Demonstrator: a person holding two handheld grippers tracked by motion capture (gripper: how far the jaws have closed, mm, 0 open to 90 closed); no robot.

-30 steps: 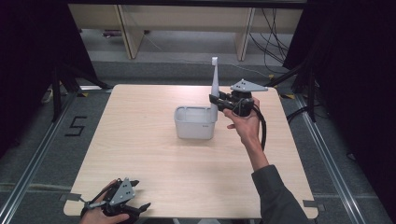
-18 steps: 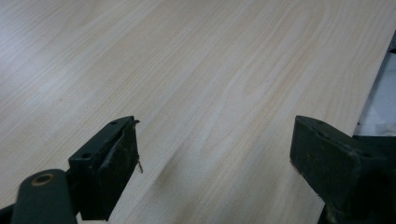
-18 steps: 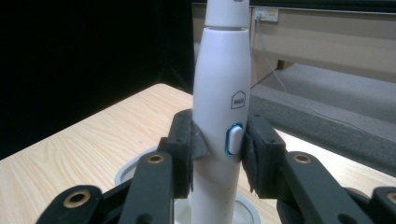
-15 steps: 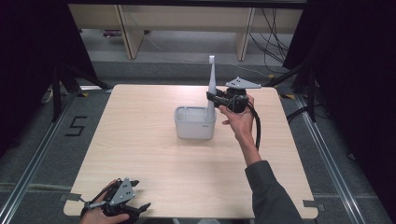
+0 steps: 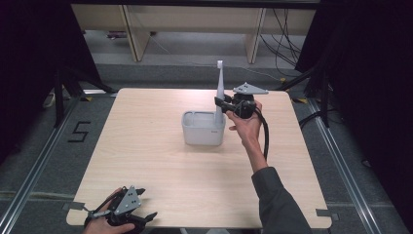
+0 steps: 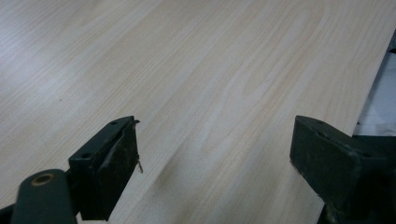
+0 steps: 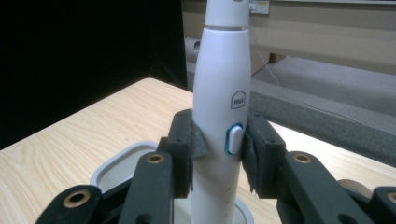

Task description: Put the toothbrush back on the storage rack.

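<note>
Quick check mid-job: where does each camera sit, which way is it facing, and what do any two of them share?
High view: above the person's side, looking forward and down on the wooden table; both forearms and hands show.
Left gripper view: on the left gripper, looking along open jaws at bare tabletop.
Right gripper view: on the right gripper, looking level along jaws shut on the electric toothbrush.
Shared: toothbrush and white container appear in the high and right gripper views.

Right claw [image 5: 220, 103]: black body, grey three-cornered plate on top, thick black cable looping back along the forearm. Right arm in a dark grey sleeve. Left claw [image 5: 127, 213]: black, same grey plate, thin cable trailing. Close up, both claws' jaws [image 7: 217, 154] are matt black bars with brass-coloured pivot rivets and small screw holes.
</note>
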